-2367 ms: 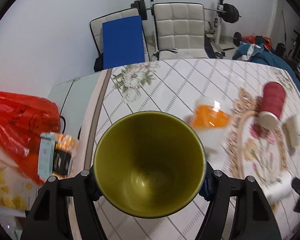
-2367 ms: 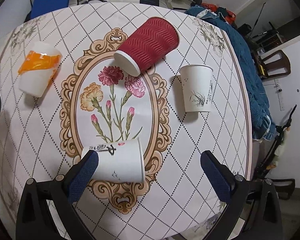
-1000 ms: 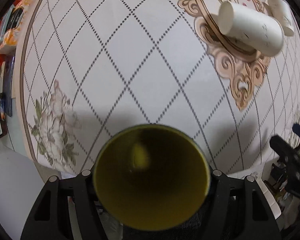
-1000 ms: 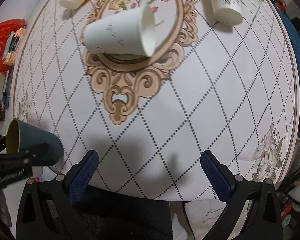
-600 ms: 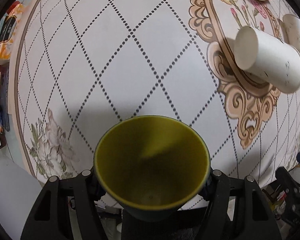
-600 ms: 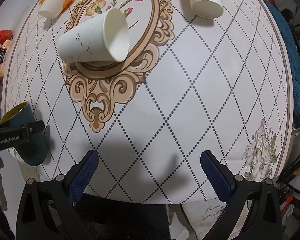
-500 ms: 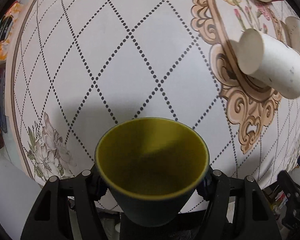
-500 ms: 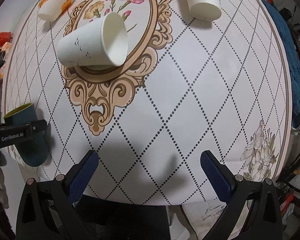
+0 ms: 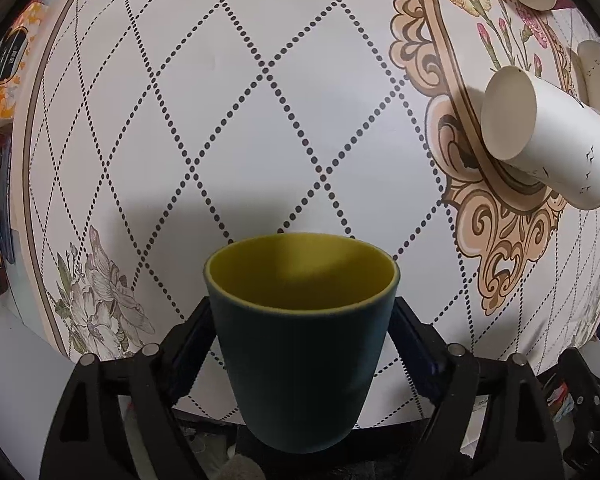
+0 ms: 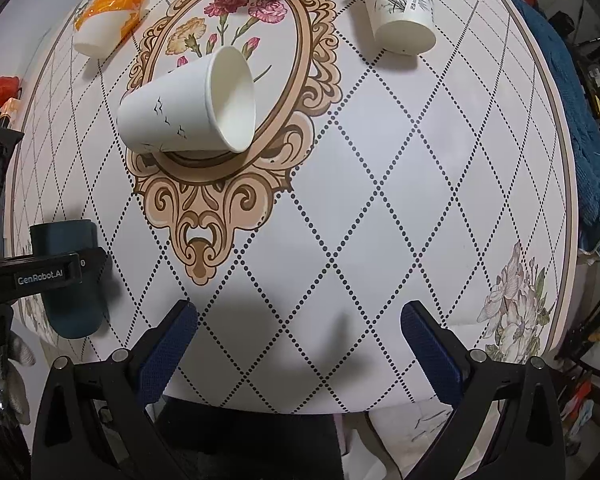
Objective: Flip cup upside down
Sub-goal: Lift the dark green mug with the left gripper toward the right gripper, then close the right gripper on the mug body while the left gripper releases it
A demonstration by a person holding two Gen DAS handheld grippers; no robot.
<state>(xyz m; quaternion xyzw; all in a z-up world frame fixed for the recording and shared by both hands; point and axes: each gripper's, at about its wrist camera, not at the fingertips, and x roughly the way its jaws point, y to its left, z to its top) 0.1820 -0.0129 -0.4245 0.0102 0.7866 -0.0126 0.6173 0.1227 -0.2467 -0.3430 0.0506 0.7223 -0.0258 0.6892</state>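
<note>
The left gripper (image 9: pixel 302 344) jaws are opening around the green cup (image 9: pixel 302 344); white paper cup (image 9: pixel 552 144) lies sideways.

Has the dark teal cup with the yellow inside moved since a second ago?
Yes. The dark teal cup has come down onto the table edge left of the tan scroll ornament, mouth facing the table; the left gripper's jaws are opening.

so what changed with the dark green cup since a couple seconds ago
The left gripper tipped down from facing the room to facing the table. Its jaws, clamped on the dark green cup with the yellow inside, are now opening, with gaps beside the cup. The right gripper stays open and empty; the paper cups stayed put.
</note>
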